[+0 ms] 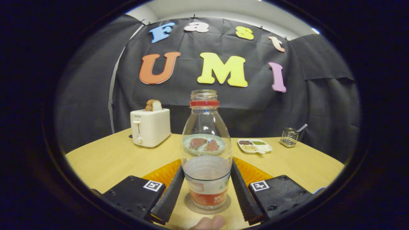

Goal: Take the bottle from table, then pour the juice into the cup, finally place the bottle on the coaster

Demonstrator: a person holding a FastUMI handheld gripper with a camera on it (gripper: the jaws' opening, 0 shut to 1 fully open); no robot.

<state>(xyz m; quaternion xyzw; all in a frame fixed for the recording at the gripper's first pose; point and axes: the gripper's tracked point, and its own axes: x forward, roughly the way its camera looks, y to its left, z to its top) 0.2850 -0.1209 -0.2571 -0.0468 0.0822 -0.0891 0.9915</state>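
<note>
Between my claw's (pixel 207 191) fingers the bottle (pixel 206 150) stands upright on the coaster (pixel 191 206), squarely centred, both pads apparently touching its sides, so I judge it gripped.

Clear bottle (pixel 206 150), red neck ring; white toaster (pixel 150 127)
</note>
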